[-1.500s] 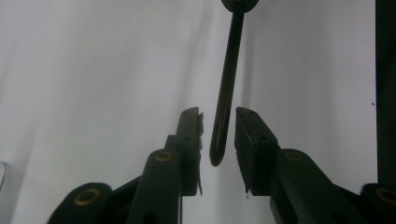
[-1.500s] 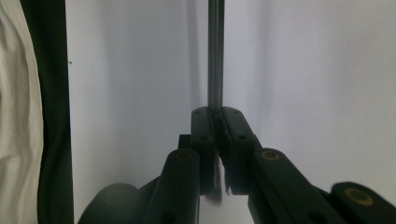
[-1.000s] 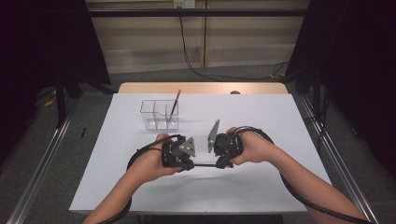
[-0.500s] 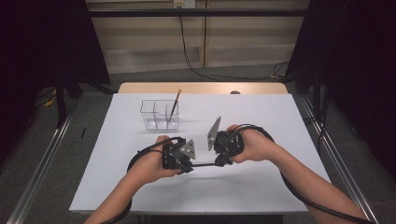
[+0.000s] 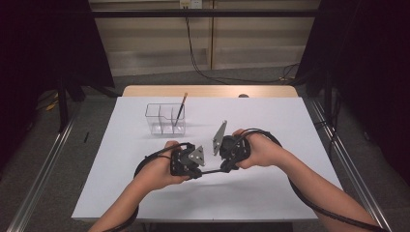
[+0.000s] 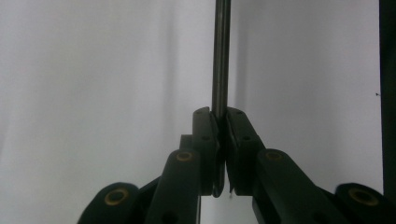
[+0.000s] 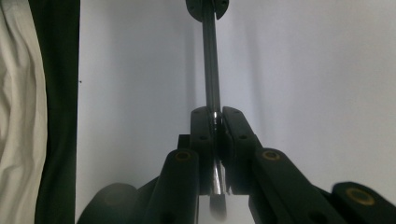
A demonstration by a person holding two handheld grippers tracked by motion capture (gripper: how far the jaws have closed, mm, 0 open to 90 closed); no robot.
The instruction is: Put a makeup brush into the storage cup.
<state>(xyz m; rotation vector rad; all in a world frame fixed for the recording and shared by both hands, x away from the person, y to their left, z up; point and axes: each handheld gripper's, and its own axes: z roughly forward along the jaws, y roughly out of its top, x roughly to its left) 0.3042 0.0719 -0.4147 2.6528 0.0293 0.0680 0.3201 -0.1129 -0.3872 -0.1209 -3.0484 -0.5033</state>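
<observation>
High view — both tongs, left point(image 5: 197, 170) and right point(image 5: 223, 166), clamp one pen point(image 5: 211, 171).

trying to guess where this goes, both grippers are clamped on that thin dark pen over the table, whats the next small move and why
Probably the left gripper lets go, so the right gripper can carry the pen to the clear organizer. Both sets of jaws are shut on the pen, one at each end, holding it level just above the white table. The organizer already holds one brush-like stick upright.
</observation>
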